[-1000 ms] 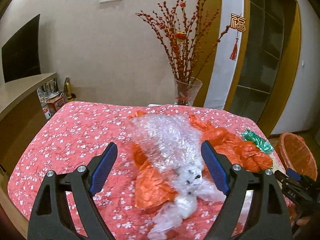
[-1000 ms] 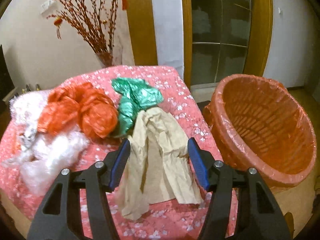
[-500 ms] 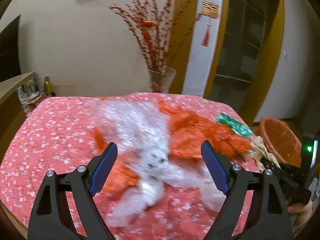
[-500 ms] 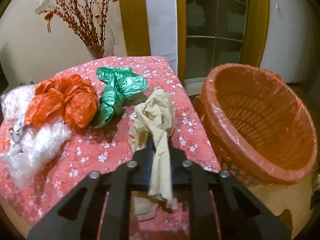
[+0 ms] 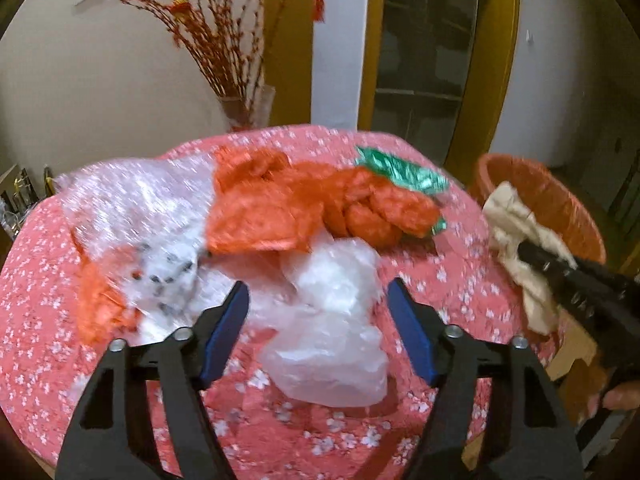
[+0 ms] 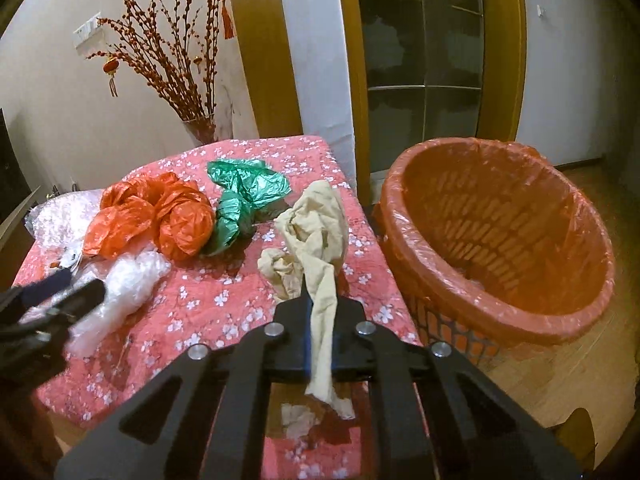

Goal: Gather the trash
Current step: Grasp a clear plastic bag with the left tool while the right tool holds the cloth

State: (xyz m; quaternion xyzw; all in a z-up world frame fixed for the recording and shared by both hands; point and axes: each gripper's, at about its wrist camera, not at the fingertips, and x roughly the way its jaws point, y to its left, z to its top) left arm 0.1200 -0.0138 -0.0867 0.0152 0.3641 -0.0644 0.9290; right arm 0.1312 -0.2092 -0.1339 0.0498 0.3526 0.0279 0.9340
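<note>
Taking the lined basket (image 6: pixel 496 240) as the marker, everything on the bench (image 6: pixel 224 300) lies to its left, and the basket itself stands on the floor just off the bench's right edge.

Farthest from the basket is the bubble wrap (image 5: pixel 132 200), with a printed white bag against its near side. Next comes the clear plastic bag (image 5: pixel 332 320), crumpled, its long side running from the far pile toward the bench's near edge. The left hand-held gripper (image 5: pixel 320 328) hangs over it with jaws spread wide, one blue pad on either side of the bag and holding nothing; I judge it the nearer tool for that piece, needing only to drop and close.

Closer to the basket sits the orange plastic bag (image 6: pixel 156 216), bunched in knots, touching the green plastic bag (image 6: pixel 244 196) on its basket side.

Nearest the basket is the brown crumpled paper (image 6: pixel 316 240), pinched tight in the right hand-held gripper (image 6: pixel 320 316), its bulk sticking up past the jaws and a tail hanging below them. The basket mouth lies to the right of this paper, tilted open toward it, with nothing between. The carry looks short, though the dangling tail might catch the near rim.
</note>
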